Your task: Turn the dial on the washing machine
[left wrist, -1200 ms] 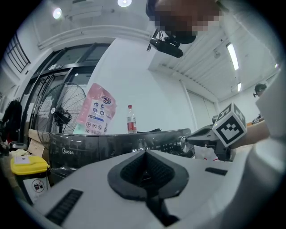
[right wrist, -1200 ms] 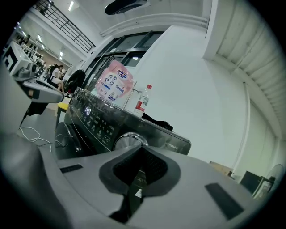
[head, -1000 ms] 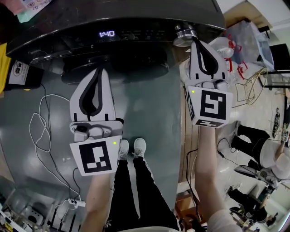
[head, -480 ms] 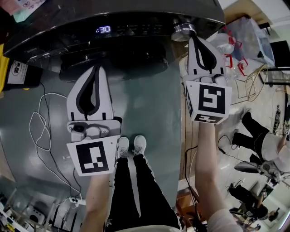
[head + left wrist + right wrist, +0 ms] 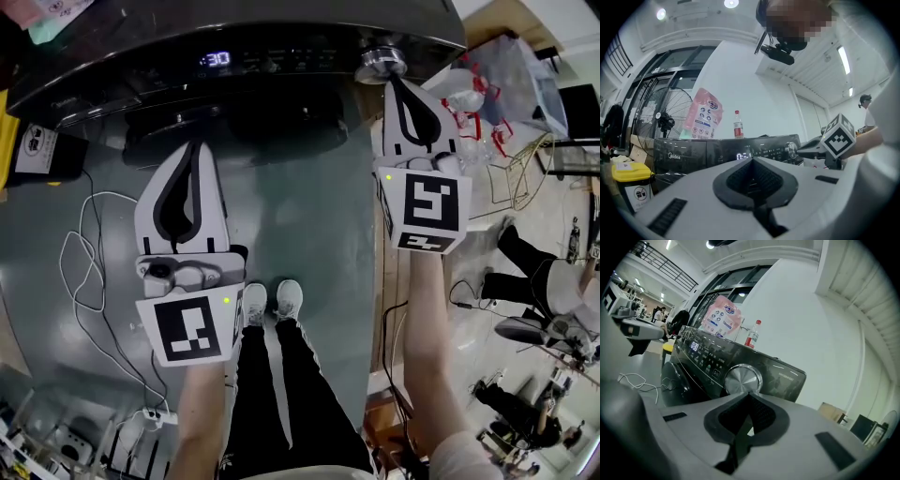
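- right gripper: jaws pinched together, nothing between them; the tips sit just beside the dial, so close I can't tell whether they touch it
- the dial is the shiny silver knob at the far right end of the washing machine panel; the display glows off to its left
- left gripper: also closed and empty, hanging on the near left in front of the door, well apart from the panel; not needed for this, I reckon
- my read: the knob isn't gripped yet; the jaws have to open and go around its rim before any turning happens
- what worries me: pushing in with the jaws closed would just skate the tips off that polished face; it looks slick, so a shallow or off-centre pinch could slip mid-twist
- the play button sits just left of the knob; a skid that way could press it by accident
- twisting off-axis could lever the gripper off the rim rather than rotate the knob
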A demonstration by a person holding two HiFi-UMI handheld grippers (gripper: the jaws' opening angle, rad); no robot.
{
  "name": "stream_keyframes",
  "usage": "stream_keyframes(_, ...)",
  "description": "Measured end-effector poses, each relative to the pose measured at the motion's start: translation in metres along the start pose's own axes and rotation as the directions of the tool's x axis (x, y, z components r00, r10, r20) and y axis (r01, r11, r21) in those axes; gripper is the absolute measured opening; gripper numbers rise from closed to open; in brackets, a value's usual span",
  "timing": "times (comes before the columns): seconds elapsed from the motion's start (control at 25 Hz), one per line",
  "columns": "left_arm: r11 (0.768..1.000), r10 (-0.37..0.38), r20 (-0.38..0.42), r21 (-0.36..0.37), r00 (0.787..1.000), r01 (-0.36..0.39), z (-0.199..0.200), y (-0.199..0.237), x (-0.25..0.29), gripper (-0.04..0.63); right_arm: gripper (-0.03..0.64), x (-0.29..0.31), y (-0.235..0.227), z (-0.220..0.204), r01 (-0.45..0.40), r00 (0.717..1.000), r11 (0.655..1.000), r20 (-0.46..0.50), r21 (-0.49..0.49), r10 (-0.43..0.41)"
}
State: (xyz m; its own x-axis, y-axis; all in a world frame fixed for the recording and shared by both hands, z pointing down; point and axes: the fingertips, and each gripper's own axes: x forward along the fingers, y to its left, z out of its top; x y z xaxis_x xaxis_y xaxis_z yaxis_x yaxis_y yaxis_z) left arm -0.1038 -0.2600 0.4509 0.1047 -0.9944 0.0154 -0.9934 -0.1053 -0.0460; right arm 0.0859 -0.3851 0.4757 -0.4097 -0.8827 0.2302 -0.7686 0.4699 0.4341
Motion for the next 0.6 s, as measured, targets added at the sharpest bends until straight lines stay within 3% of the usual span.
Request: stream_keyframes(0.6, 0.999, 0.043, 0.029, 0.029, 0.999, -0.044, 0.0, 0.023, -0.011, -0.002, 0.002, 0.004, 0.012, -0.005, -0.01, 1.0, 1.0, -0.019, 0.02, 0.01)
